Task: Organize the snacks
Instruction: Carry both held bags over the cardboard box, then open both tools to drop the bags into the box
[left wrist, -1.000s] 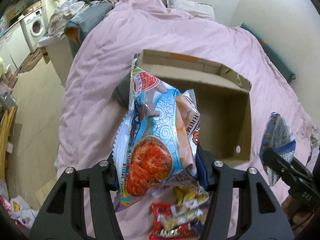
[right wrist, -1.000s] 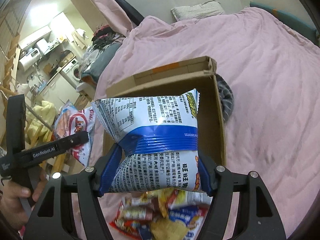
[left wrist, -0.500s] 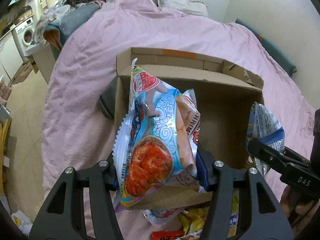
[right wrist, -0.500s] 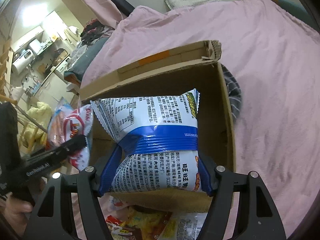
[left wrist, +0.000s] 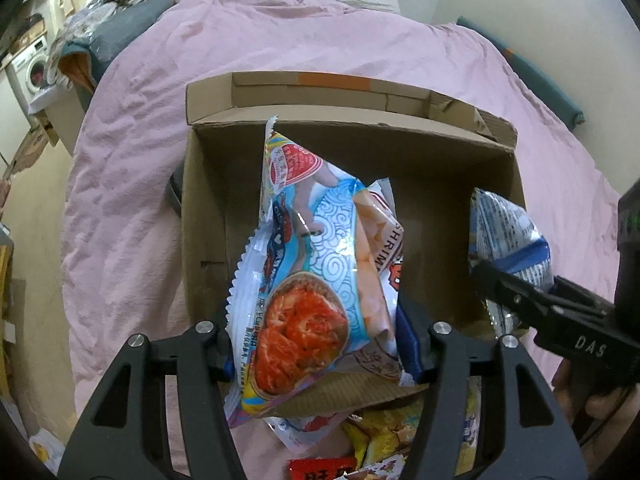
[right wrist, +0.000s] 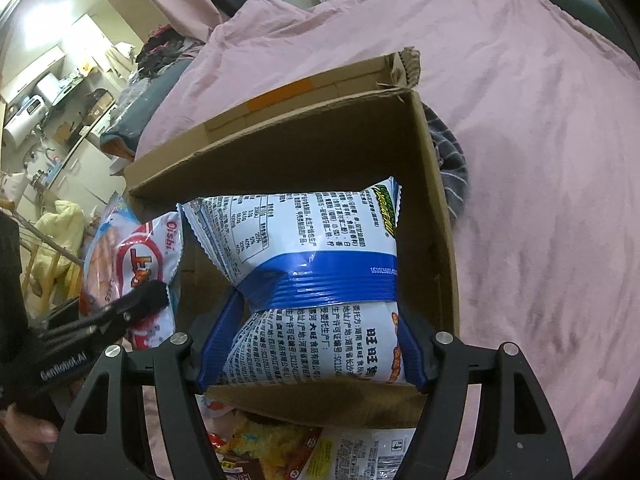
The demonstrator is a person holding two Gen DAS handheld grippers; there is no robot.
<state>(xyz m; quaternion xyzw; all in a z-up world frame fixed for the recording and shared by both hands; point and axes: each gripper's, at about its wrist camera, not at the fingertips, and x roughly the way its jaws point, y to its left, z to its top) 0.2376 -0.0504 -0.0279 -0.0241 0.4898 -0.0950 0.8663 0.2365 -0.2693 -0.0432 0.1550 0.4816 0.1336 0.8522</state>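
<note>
My left gripper (left wrist: 316,340) holds a shrimp chips bag (left wrist: 316,260) upright over the open cardboard box (left wrist: 208,200). Its jaws are opening, with the bag still between the pads. My right gripper (right wrist: 308,344) is shut on a blue and white snack bag (right wrist: 304,248), squeezed at its waist, low inside the box (right wrist: 424,200) on its right side. In the left wrist view the blue and white bag (left wrist: 504,224) and a right finger (left wrist: 520,300) show at the right. The right wrist view shows the shrimp bag (right wrist: 132,256) and a left finger (right wrist: 132,304) at the left.
The box sits on a pink bedcover (left wrist: 132,200). Several loose snack packs (left wrist: 384,440) lie in front of its near wall (right wrist: 280,448). A grey striped cloth (right wrist: 452,168) lies against the box's right side. A person's hand (right wrist: 24,432) grips the left tool.
Both grippers have come down and forward with their bags. The bags now hang over the box's opening, and the loose packs have slid toward the lower edge of both views.
</note>
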